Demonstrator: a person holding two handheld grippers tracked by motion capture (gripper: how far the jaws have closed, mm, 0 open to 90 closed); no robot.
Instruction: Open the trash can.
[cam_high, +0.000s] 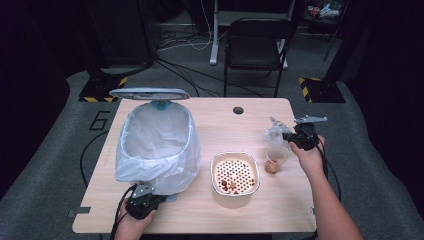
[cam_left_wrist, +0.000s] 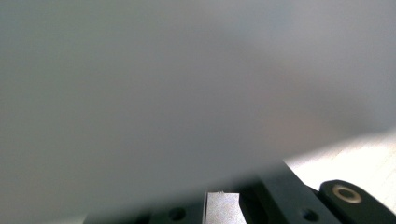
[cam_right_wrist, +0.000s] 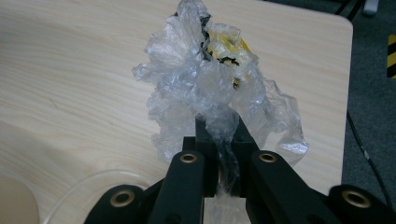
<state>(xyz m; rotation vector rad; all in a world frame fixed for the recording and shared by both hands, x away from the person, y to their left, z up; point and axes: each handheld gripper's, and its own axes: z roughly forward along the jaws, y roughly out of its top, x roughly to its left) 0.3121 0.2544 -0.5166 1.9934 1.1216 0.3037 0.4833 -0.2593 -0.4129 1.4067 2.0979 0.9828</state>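
Crumpled plastic wrapper (cam_right_wrist: 212, 88) is pinched by the right hand-held gripper (cam_right_wrist: 219, 140); the left hand-held gripper (cam_high: 141, 204), closed, steadies the bin (cam_high: 156, 142) at 9 o'clock.

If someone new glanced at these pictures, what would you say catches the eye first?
Probably the bin lined with a white bag, lid up, on the table's left side, the left gripper at its base. Then the crumpled clear plastic wrapper pinched in the right gripper, above a small cup beside the perforated tray.
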